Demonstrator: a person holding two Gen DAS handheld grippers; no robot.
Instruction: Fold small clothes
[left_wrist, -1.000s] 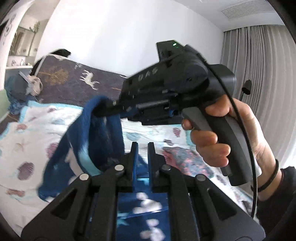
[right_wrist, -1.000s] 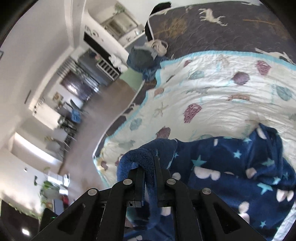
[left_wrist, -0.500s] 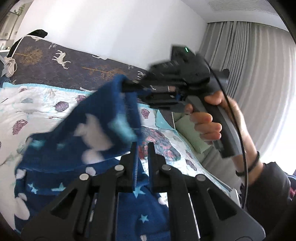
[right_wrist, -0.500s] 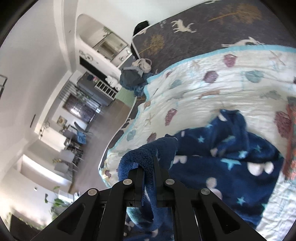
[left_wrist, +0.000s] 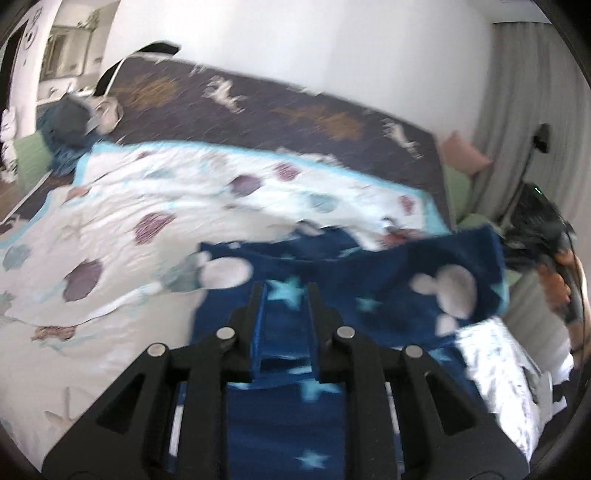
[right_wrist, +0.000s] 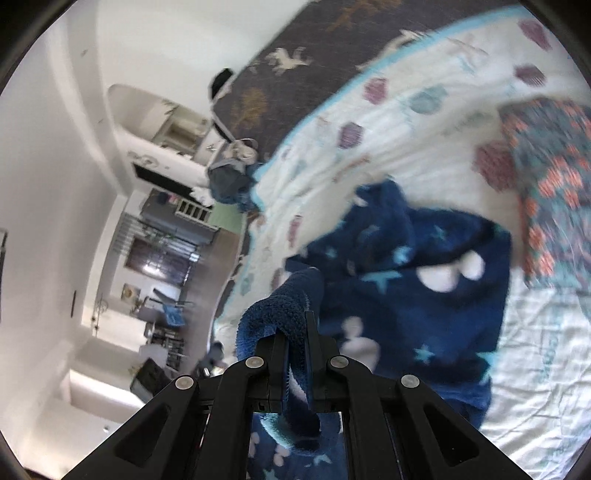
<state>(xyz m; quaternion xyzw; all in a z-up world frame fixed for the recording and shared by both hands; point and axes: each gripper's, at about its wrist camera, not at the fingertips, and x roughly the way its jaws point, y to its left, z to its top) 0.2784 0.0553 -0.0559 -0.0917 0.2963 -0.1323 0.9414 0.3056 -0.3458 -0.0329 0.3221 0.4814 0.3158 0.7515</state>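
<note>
I am in a home bedroom — a bed with a white seashell-print quilt (left_wrist: 155, 206) over a dark deer-print bedspread (left_wrist: 280, 107), grey pleated curtains (left_wrist: 517, 110) beside it.

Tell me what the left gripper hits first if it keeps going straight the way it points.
Likely the navy star-print garment spread just beyond the left gripper, then the seashell quilt behind it. Motion blur makes depth uncertain.
</note>
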